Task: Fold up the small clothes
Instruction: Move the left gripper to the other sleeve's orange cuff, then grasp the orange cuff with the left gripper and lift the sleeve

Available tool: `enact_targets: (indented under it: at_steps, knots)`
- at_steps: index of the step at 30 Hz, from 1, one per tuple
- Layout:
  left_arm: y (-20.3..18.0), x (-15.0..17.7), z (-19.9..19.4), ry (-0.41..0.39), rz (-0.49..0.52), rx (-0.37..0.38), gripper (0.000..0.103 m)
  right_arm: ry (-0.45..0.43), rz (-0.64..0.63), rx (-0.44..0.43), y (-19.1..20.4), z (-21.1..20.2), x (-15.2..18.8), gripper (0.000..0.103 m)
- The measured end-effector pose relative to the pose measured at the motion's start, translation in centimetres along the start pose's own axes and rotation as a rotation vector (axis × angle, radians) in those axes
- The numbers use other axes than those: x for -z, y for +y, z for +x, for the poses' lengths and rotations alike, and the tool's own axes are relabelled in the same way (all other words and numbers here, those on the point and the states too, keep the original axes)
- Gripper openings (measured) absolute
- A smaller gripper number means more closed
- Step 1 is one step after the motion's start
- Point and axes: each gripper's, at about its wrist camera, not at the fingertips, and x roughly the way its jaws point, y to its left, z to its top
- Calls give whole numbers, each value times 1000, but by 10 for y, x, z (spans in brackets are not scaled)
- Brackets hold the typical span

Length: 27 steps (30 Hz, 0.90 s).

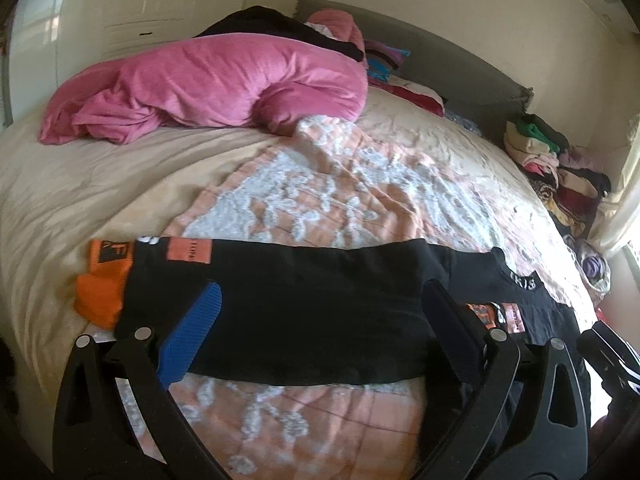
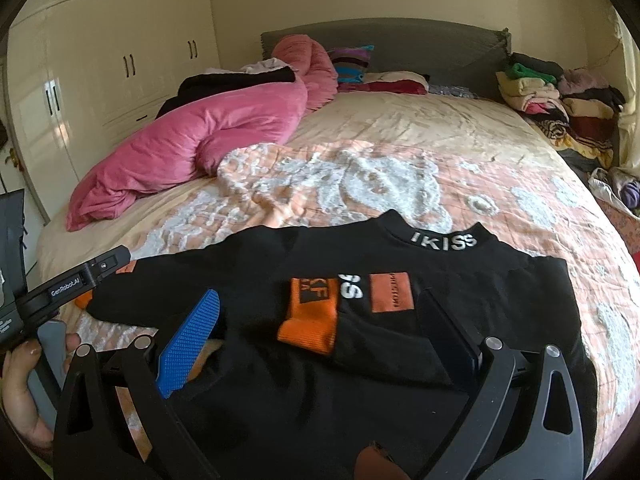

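Observation:
A small black shirt (image 1: 320, 280) lies flat on the bed. One sleeve stretches left and ends in an orange cuff (image 1: 102, 284). My left gripper (image 1: 324, 324) hovers open over that sleeve, with the blue pad (image 1: 196, 332) to the left and nothing between the fingers. In the right wrist view the shirt (image 2: 500, 280) shows its collar lettered IKISS (image 2: 444, 240). The other sleeve is folded across the chest, orange cuff (image 2: 310, 320) on top. My right gripper (image 2: 320, 332) stands open just above this folded sleeve, holding nothing.
A pink duvet (image 2: 192, 140) is bunched at the back left of the bedspread (image 2: 400, 152). Stacked clothes (image 2: 560, 100) crowd the bed's far right corner by the grey headboard (image 2: 400, 40). A hand (image 2: 24, 380) holds the left gripper's black casing (image 2: 72, 286). Cream wardrobes (image 2: 100, 60) line the left wall.

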Motion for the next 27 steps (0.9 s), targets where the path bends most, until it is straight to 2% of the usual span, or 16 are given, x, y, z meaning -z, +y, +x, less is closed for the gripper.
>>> enact_targets:
  at_steps: [14, 27]
  knots:
    - [48, -3, -1, 2, -100, -67, 94, 4, -82, -48, 42, 13, -8, 99]
    - [100, 3, 6, 28, -267, -163, 94, 27, -125, -93, 70, 23, -6, 99]
